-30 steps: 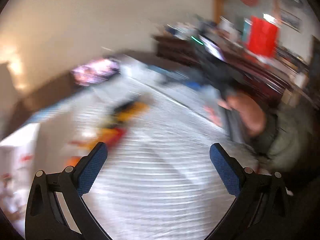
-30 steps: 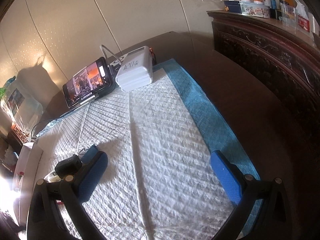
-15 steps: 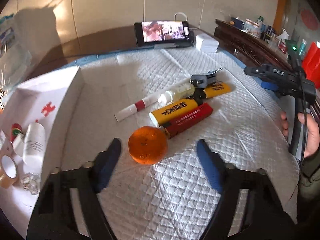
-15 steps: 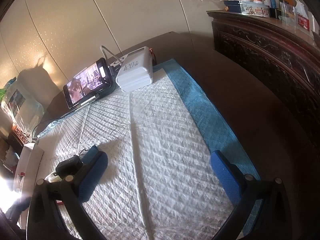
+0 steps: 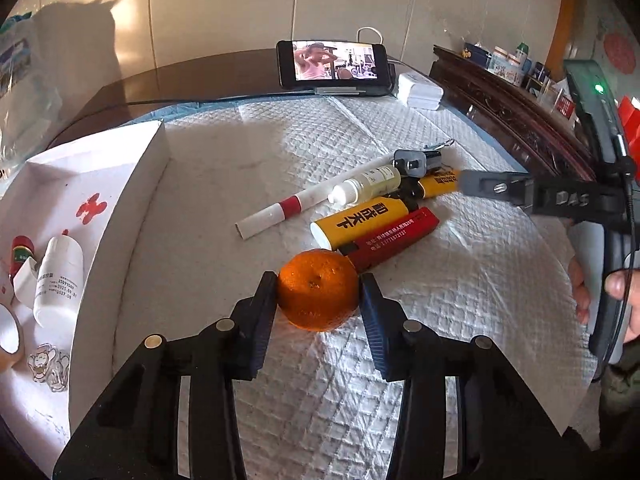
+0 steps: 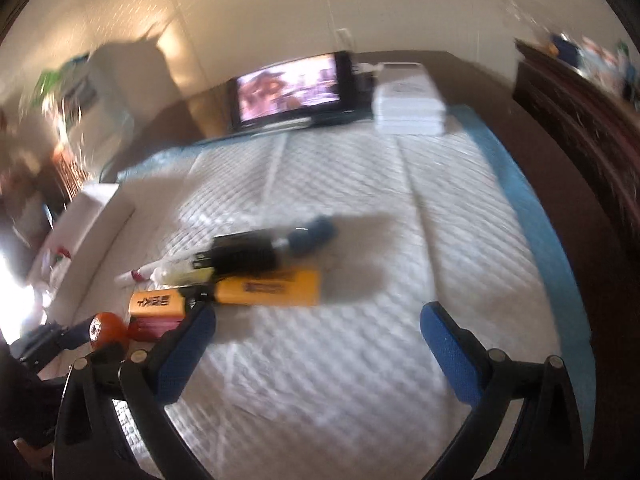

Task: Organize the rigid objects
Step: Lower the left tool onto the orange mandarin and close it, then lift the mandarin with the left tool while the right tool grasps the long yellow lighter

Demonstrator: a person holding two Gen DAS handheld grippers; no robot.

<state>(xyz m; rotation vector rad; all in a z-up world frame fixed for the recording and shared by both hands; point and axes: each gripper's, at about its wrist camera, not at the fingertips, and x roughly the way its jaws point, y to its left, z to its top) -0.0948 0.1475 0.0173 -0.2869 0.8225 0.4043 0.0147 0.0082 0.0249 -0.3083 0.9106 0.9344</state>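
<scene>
An orange point(image 5: 318, 294) rests on the white quilted pad point(image 5: 460, 300), and my left gripper point(image 5: 319, 294) is closing on it, a blue pad touching each side. Just behind lie a red lighter point(image 5: 392, 238), a yellow lighter point(image 5: 360, 220), a second yellow one point(image 5: 438, 180), a small bottle point(image 5: 366, 186), a white-and-red pen point(image 5: 288, 210) and a black key fob point(image 5: 416, 160). My right gripper point(image 6: 318, 312) hangs open over bare pad, right of the yellow lighter point(image 6: 272, 288), with nothing between its fingers. The right wrist view is blurred.
A white box point(image 5: 120, 200) at the left holds a white bottle point(image 5: 58, 280) and small items. A phone point(image 5: 334, 62) playing video and a white charger point(image 5: 420, 90) stand at the back. A dark wooden cabinet point(image 5: 520, 120) runs along the right.
The left jaws came in from either side of the orange until they touch it. The right gripper swung left, so the pile of lighters now lies in front of it.
</scene>
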